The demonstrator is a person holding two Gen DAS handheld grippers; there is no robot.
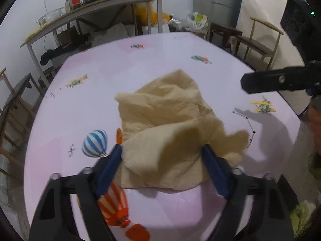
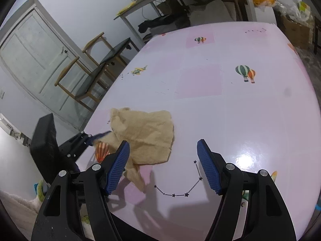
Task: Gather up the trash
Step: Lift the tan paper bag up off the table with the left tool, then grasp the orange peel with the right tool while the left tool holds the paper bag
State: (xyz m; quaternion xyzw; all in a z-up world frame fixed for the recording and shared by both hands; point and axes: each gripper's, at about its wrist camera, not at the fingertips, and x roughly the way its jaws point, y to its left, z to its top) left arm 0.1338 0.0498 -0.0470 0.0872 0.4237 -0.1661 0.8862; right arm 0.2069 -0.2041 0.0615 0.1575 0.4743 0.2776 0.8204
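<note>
Blue ribbed pads line the fingers of both hand-held grippers, and both pairs stand apart. Nearest in the left wrist view, the left gripper (image 1: pixel 162 154) straddles a crumpled beige paper towel (image 1: pixel 168 124), which lies on the pink tablecloth (image 1: pixel 84 104); the paper sits between the spread fingers and brushes against them, but they do not look pressed together on it, so it reads as lying loose rather than gripped. In the right wrist view the right gripper (image 2: pixel 163 154) hovers just beside the same paper, fingers wide with only bare cloth between them, its left pad overlapping the paper's edge in the picture (whether it touches, I cannot tell). Printed balloons and small aeroplanes decorate the cloth, and no other loose litter shows on it. Farther off stand wooden chairs (image 2: pixel 96 68), a long side table (image 1: pixel 96 6) loaded with jars and a pink bag, and a pale door. No bin or rubbish bag is clearly in view. As a judgement, the collecting is at an early or middle stage: this one piece remains on the table, ungrasped, and must yet be picked up and carried to wherever the rubbish goes.
</note>
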